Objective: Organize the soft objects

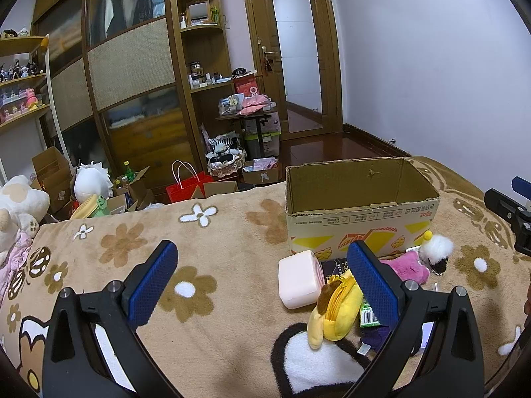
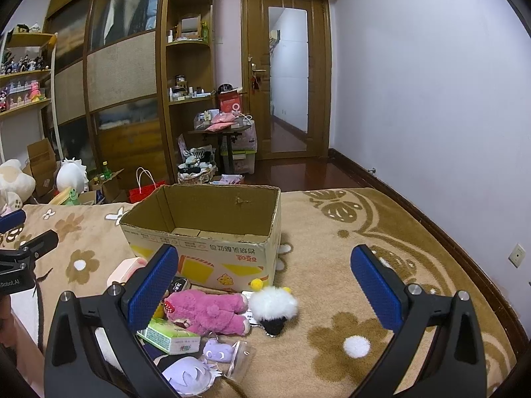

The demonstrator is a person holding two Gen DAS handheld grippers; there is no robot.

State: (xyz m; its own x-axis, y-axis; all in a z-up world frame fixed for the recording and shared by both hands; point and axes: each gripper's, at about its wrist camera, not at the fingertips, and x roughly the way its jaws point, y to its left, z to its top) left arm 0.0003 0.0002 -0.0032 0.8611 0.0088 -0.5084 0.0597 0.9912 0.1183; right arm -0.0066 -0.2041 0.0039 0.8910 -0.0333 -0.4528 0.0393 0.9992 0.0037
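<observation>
Currently both the left gripper (image 1: 262,282) and right gripper (image 2: 264,285) hang wide apart and empty over the bed (image 2: 332,348), nothing boxed yet; next, close on the pink plush (image 2: 209,311) lying near the empty cardboard box (image 2: 202,235).

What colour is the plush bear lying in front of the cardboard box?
Pink; the plush bear shows best in the right wrist view.
</observation>
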